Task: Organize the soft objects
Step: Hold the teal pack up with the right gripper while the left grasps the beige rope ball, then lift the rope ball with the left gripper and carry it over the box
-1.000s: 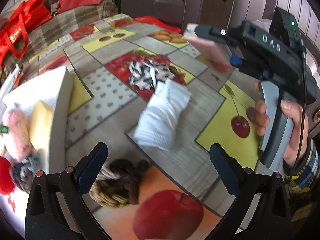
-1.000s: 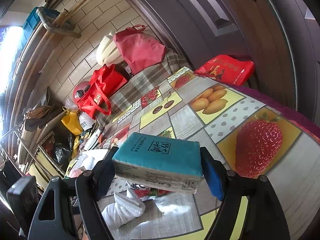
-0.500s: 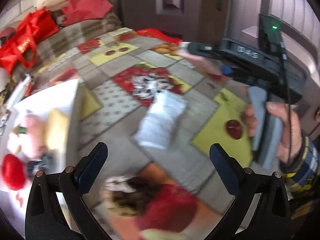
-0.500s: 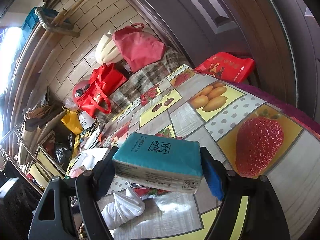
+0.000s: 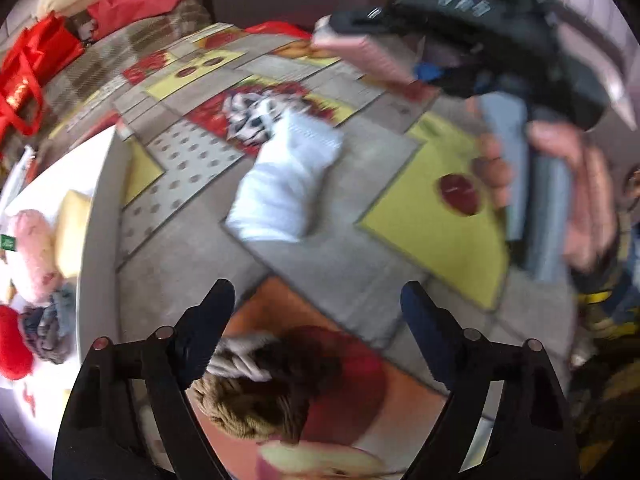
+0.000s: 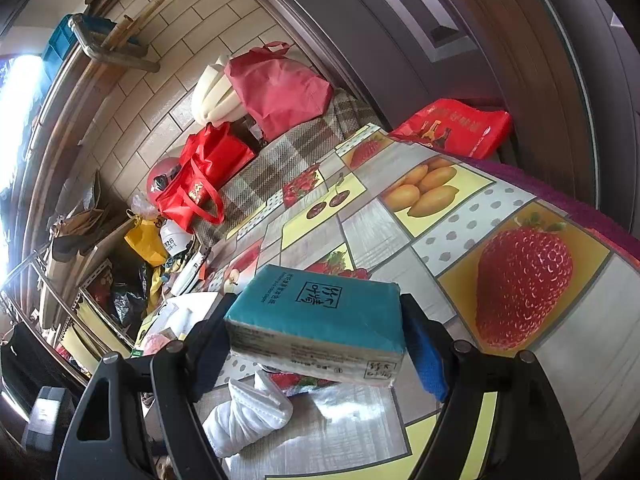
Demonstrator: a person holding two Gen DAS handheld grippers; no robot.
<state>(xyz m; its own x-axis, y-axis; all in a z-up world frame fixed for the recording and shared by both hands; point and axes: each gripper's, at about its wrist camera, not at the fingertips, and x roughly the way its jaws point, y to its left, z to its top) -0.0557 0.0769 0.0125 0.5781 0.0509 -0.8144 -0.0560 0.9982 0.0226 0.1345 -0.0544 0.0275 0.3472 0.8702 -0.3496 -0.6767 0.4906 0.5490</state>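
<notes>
left gripper [image 5: 316, 312]: tilted steeply down, jaws apart and just been closing, pads pressing on nothing | right gripper [image 6: 316, 336]: nearly level, jaws clamped on a load | right hand [image 5: 560, 196]: wrapped round the gripper's grey handle

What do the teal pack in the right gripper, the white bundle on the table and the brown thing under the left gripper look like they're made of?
Teal pack: looks like soft tissues in thin printed plastic film, slightly glossy with pinched ends. White bundle: likely knitted or terry cloth, matte, ribbed in the right wrist view. Brown thing: apparently woven or braided yarn, coarse and matte, though blurred here.
</notes>
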